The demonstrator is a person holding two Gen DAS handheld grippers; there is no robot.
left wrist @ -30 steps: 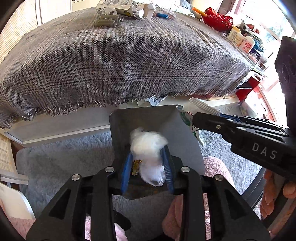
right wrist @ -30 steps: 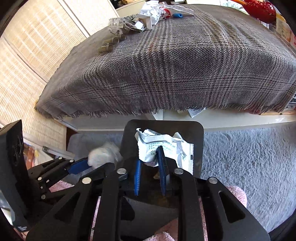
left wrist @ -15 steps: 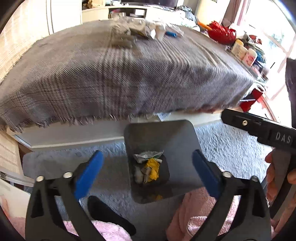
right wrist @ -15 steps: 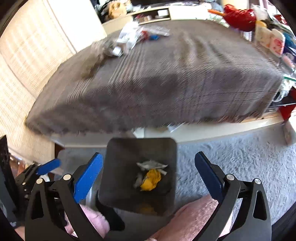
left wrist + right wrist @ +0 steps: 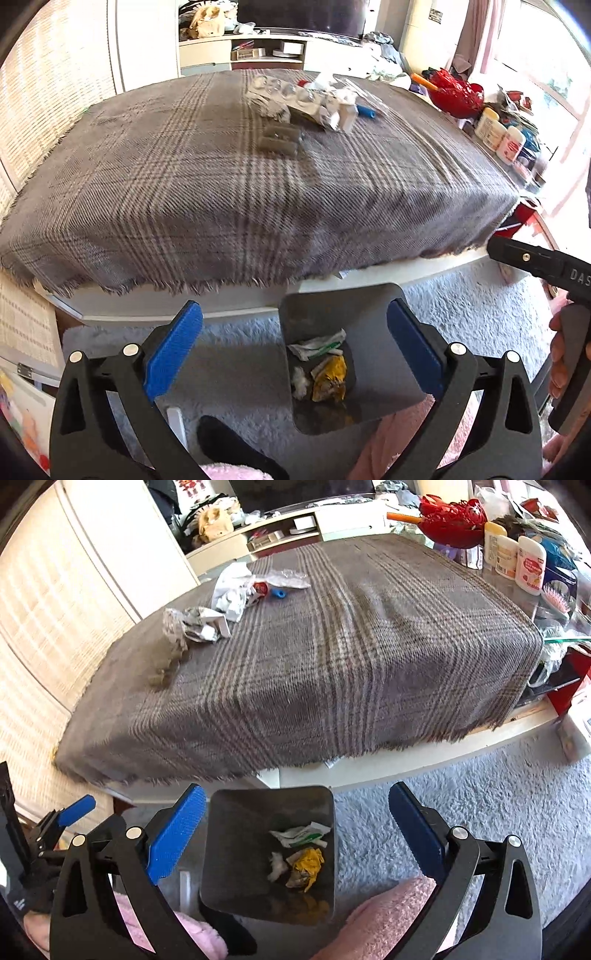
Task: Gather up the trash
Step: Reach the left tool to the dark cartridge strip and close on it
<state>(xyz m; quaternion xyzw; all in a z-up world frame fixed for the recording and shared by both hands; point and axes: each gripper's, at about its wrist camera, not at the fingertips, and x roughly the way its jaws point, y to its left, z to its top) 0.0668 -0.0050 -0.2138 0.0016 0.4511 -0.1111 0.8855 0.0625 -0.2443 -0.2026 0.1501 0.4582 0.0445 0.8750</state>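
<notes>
A dark grey bin (image 5: 384,354) stands on the floor below the table edge; it also shows in the right wrist view (image 5: 236,830). Inside lie a white-green wrapper (image 5: 317,345), a yellow wrapper (image 5: 330,376) and a white tissue wad (image 5: 277,864). My left gripper (image 5: 291,350) is open and empty above the bin. My right gripper (image 5: 295,834) is open and empty above the bin too. More trash (image 5: 314,103) lies in a pile at the far side of the plaid-covered table (image 5: 221,192); it shows in the right wrist view (image 5: 229,598) as well.
A red bowl (image 5: 456,94) and lotion bottles (image 5: 498,134) stand along the table's right edge. A grey shaggy rug (image 5: 461,812) covers the floor. Pink slippers (image 5: 388,915) sit beside the bin. A woven blind (image 5: 40,635) is at left.
Both grippers opened and dropped the tissue wad and the white-green wrapper into the bin. Both then rose and pulled back, so more of the table shows.
</notes>
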